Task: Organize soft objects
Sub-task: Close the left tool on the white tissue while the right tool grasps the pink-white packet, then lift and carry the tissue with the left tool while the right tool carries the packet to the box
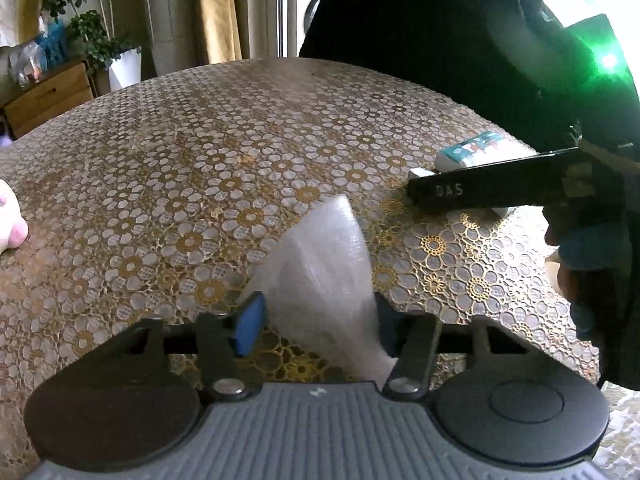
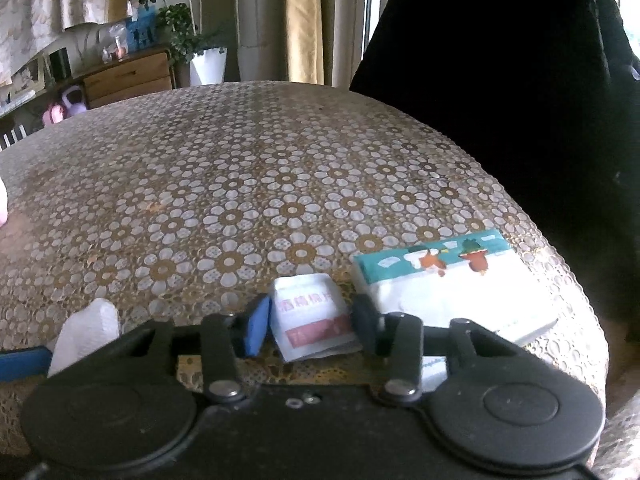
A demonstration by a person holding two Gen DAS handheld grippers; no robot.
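In the left wrist view, my left gripper has its jaws apart around a clear bubble-wrap bag that lies on the table and rests against the right finger. My right gripper's black finger reaches in from the right beside a tissue pack. In the right wrist view, my right gripper has its jaws apart around a small white sachet with red print. The tissue pack, white with a teal cartoon band, lies just right of it. The bubble-wrap bag's tip shows at lower left.
The table wears a gold and white floral lace cloth. A pink plush toy sits at the left edge. The person's dark clothing fills the right side. A wooden cabinet and potted plants stand beyond the table.
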